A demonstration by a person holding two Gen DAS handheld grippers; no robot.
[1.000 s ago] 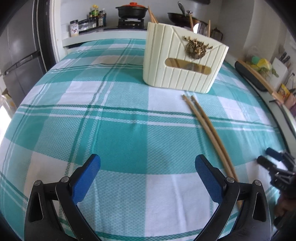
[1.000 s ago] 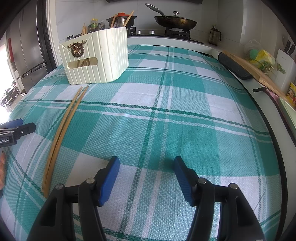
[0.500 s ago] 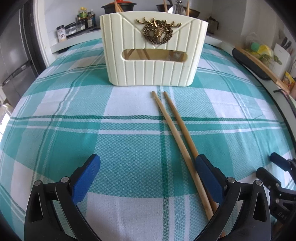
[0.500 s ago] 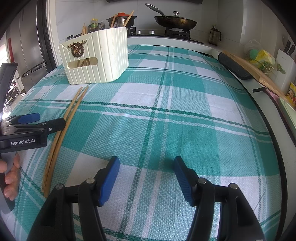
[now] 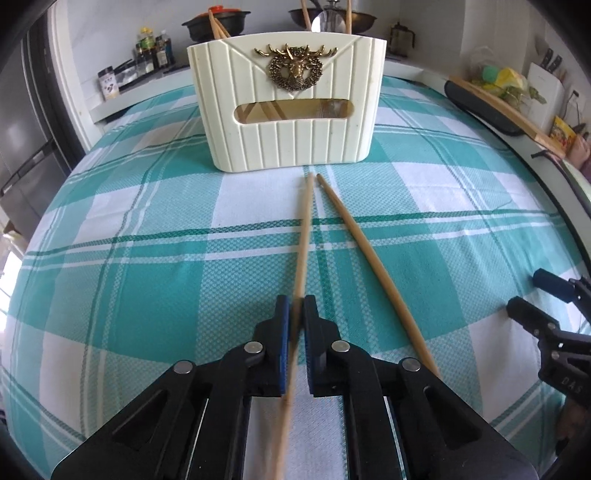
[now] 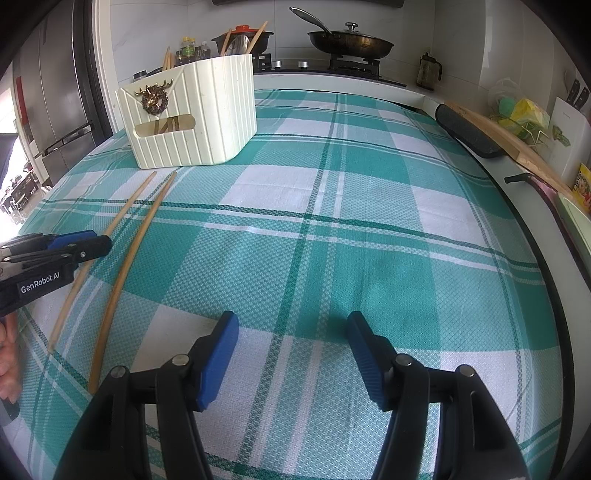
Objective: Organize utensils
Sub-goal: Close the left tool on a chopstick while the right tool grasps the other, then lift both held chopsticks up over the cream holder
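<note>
Two long wooden chopsticks lie on the green checked tablecloth. My left gripper [image 5: 295,306] is shut on the left chopstick [image 5: 304,236], gripping it along its near half, tip pointing at the holder. The other chopstick [image 5: 364,254] lies free just to its right. A cream ribbed utensil holder [image 5: 291,107] with a brass deer emblem stands beyond them, with chopsticks and utensils inside. In the right wrist view the holder [image 6: 192,110], both chopsticks [image 6: 125,258] and my left gripper [image 6: 94,242] show at the left. My right gripper [image 6: 291,328] is open and empty over the cloth.
The tablecloth [image 6: 369,221] covers the whole table. Behind it is a stove with a frying pan [image 6: 351,37] and a pot [image 5: 214,26]. A cutting board [image 6: 509,144] and a black tray run along the right counter. A fridge [image 6: 48,92] stands at the left.
My left gripper has swung to face the holder, moved over the left chopstick and closed on it, shifting it apart from the other. My right gripper has stayed still.
</note>
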